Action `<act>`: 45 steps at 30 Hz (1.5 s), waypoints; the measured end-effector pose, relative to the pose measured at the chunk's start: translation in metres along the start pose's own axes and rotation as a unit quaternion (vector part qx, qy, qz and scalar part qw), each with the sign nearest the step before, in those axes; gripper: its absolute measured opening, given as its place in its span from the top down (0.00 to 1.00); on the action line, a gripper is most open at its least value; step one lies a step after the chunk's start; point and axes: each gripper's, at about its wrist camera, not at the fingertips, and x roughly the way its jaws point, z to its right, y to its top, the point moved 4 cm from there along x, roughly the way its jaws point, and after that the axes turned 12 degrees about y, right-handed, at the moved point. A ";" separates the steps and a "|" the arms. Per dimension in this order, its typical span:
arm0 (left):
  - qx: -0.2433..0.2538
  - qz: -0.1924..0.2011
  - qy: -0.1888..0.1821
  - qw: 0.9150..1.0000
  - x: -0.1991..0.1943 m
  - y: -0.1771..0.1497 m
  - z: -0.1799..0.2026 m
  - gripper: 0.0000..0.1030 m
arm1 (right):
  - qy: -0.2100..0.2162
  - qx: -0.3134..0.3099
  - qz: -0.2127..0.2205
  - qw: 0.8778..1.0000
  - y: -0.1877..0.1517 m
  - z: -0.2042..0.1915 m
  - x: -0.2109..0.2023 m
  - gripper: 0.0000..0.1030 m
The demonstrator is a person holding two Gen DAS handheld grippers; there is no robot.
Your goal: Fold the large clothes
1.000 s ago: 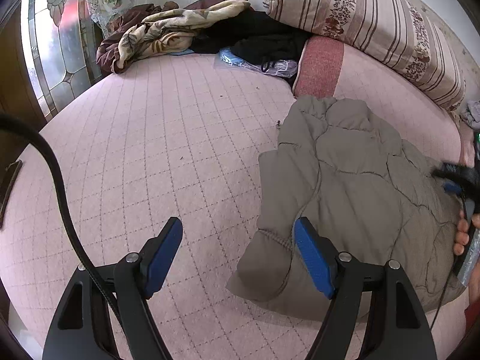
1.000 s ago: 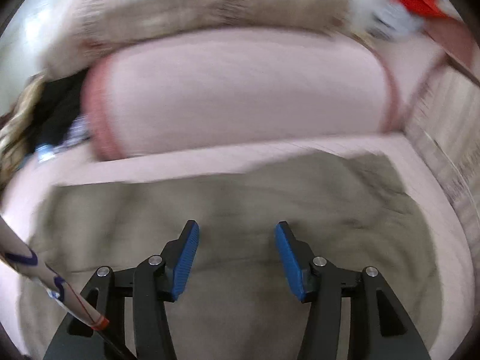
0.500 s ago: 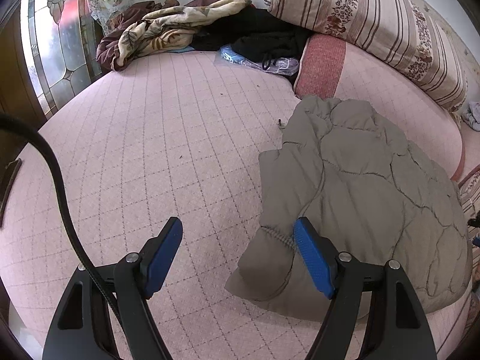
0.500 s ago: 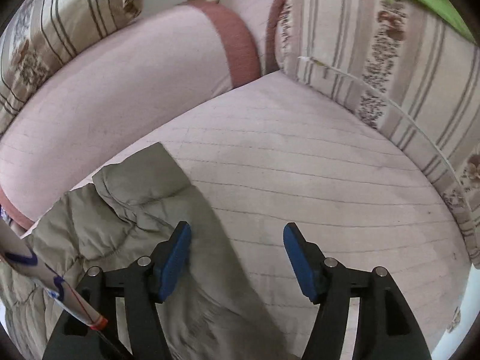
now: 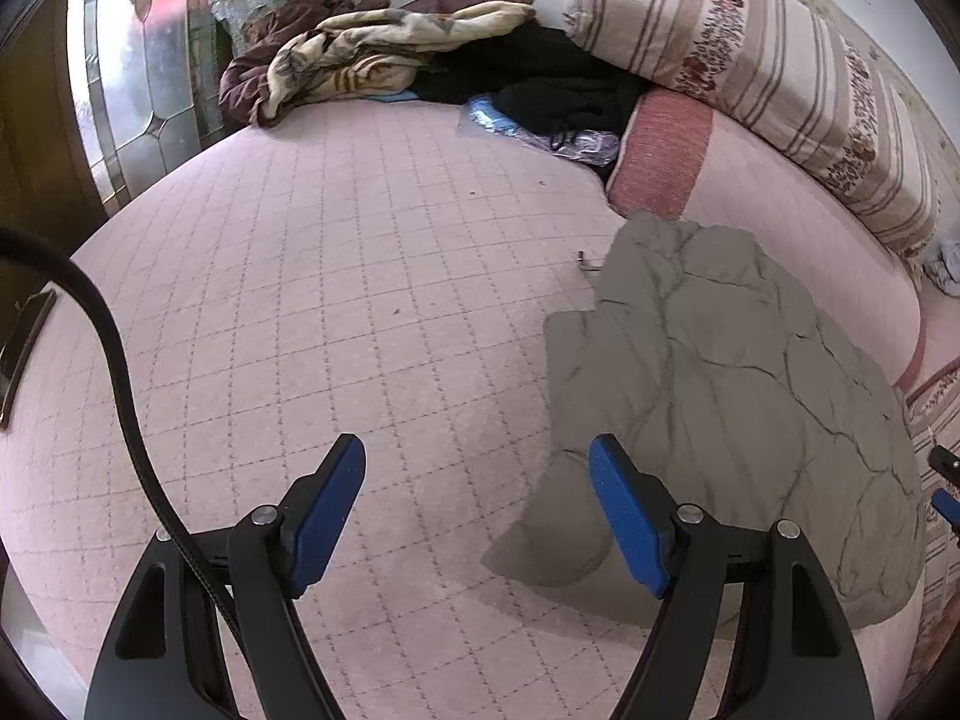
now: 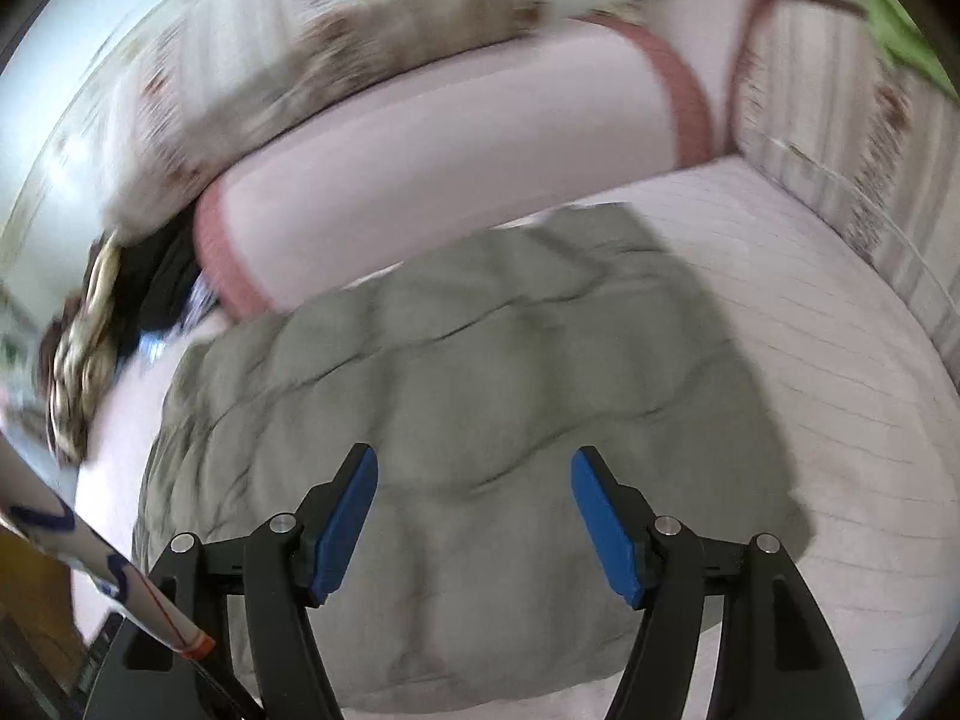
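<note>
While no writing shows | jacket (image 6: 480,396) folded | left gripper (image 5: 477,504), right gripper (image 6: 474,519) fingers apart, empty

Pink quilted bed (image 5: 312,300), striped cushions (image 5: 750,54), stained-glass window (image 5: 138,78) w/ daylight.

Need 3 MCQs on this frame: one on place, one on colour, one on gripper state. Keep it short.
1. Where does the jacket lie?
A. on the pink bed
B. on a chair
C. on the floor

2. What colour are the gripper pads?
A. red
B. blue
C. white

3. What is the state of the left gripper and right gripper?
A. both clamped on the jacket
B. only the left grips cloth
C. both open, holding nothing

Answers: 1 A, the jacket is spread on the quilted bed. 2 B, the pads on both grippers are blue. 3 C, the jaws stand apart with no cloth pinched; the right gripper's have just been opening.
</note>
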 end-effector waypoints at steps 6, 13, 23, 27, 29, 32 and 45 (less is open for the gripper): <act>-0.018 -0.007 0.005 1.000 0.005 0.006 -0.016 0.26 | 0.016 -0.120 -0.013 0.993 -0.028 -0.097 0.042 0.29; -0.015 -0.004 0.007 1.000 0.003 0.008 -0.018 0.26 | -0.038 -0.179 -0.051 0.982 -0.061 -0.117 0.118 0.20; -0.009 -0.007 0.010 1.000 0.005 0.009 -0.012 0.26 | -0.003 -0.153 -0.031 0.988 -0.058 -0.105 0.089 0.19; 0.001 -0.006 0.012 1.000 0.003 0.007 -0.006 0.26 | 0.005 -0.178 -0.038 0.983 -0.062 -0.100 0.085 0.19; 0.006 -0.001 0.013 1.000 0.000 0.007 -0.004 0.26 | 0.023 -0.166 -0.035 0.985 -0.058 -0.092 0.071 0.19; 0.009 0.002 0.011 1.000 -0.003 0.007 0.000 0.26 | 0.021 -0.141 -0.021 0.990 -0.048 -0.062 0.045 0.19; 0.039 -0.022 -0.052 0.998 0.009 0.014 0.036 0.26 | -0.024 0.054 -0.036 0.998 0.026 0.170 0.009 0.02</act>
